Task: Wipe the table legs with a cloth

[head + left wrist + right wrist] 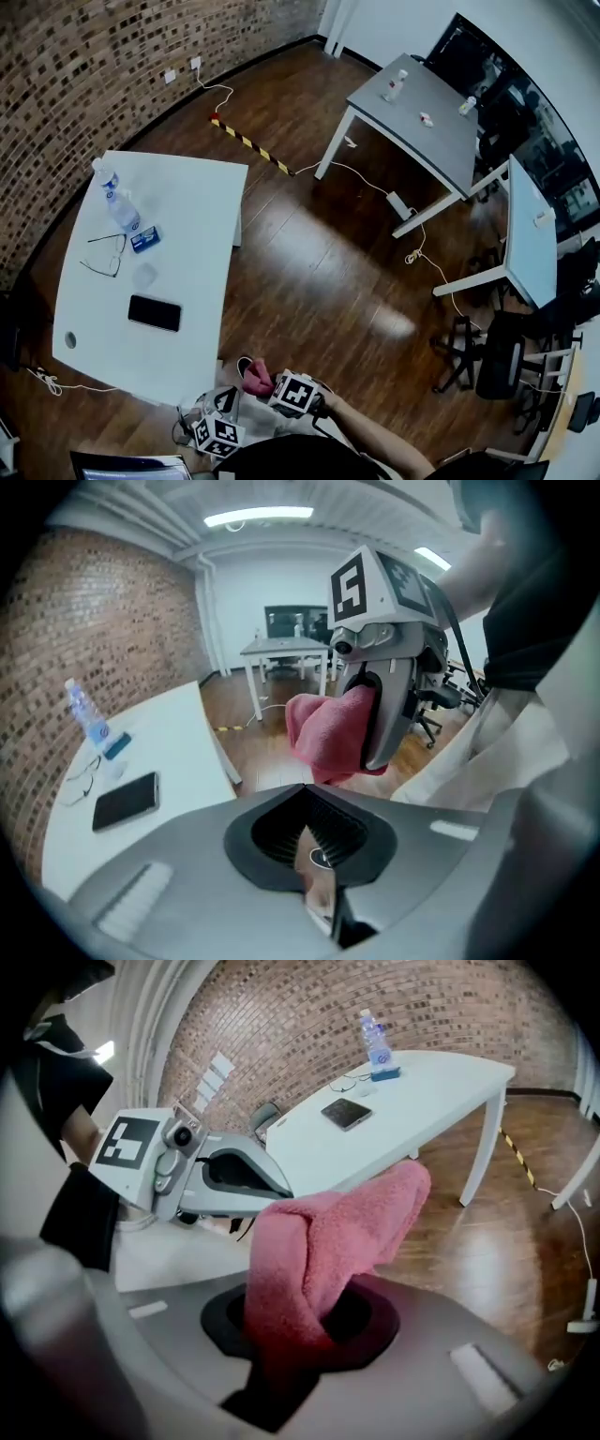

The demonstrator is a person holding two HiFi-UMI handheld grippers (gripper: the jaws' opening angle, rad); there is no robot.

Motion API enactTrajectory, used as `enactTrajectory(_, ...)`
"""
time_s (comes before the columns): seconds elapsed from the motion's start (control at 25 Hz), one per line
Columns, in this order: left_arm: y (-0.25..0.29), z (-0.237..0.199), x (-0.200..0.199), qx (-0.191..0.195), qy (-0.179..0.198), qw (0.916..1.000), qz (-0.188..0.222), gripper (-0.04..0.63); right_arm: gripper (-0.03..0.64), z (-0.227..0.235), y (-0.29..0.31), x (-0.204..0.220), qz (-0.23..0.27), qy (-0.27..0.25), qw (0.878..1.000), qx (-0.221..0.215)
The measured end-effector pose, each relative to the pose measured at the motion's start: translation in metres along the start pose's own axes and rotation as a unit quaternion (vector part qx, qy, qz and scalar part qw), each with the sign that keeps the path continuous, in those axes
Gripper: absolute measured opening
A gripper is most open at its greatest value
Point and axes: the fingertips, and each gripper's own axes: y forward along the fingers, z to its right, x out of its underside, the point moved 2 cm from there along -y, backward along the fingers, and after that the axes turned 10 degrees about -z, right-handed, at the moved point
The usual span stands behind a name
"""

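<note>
Pink terry cloth (328, 1241), bunched, clamped in right gripper (295, 1344); left gripper (319, 892) closed, empty, just beside; risk: loose fold tugs free against white table leg (478, 1152) ahead.

Right gripper (298, 1340) jaws clamped on a pink terry cloth (328, 1241), which folds up out of the jaws and flops to the right. Ahead-left, close to the cloth: grey left gripper (267, 1185) with its black-and-white marker cube (127, 1143). Straight ahead, white rectangular table (422, 1101) carrying a flat black phone (346, 1113), thin wire glasses (347, 1082), small blue box (385, 1073) and clear plastic bottle (376, 1040). White table leg (476, 1162) ahead-right on the glossy brown wooden floor (487, 1241). Brown brick wall (281, 1016) beyond.
</note>
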Motion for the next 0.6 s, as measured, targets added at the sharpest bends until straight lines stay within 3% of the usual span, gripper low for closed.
enactTrajectory(0.16,0.009,0.0,0.012,0.012,-0.12,0.9921,-0.035,0.0,0.086,0.026,0.021,-0.018,-0.023,-0.017,0.999,-0.023)
enactTrajectory(0.32,0.02,0.006,0.011,0.01,-0.23,0.9711,-0.061,0.0,0.086,0.044,0.034,-0.015,-0.1,-0.065,0.992,-0.039)
enactTrajectory(0.52,0.051,0.028,0.02,0.01,-0.37,0.9245,-0.092,0.0,0.086,0.064,0.063,-0.008,-0.188,-0.147,0.969,-0.06)
enactTrajectory(0.56,0.058,0.034,0.027,0.014,-0.404,0.909,-0.099,0.0,0.086,0.064,0.07,-0.007,-0.202,-0.166,0.963,-0.063)
enactTrajectory(0.6,0.066,0.041,0.032,0.015,-0.447,0.8885,-0.104,0.0,0.087,0.065,0.075,-0.005,-0.217,-0.189,0.955,-0.067)
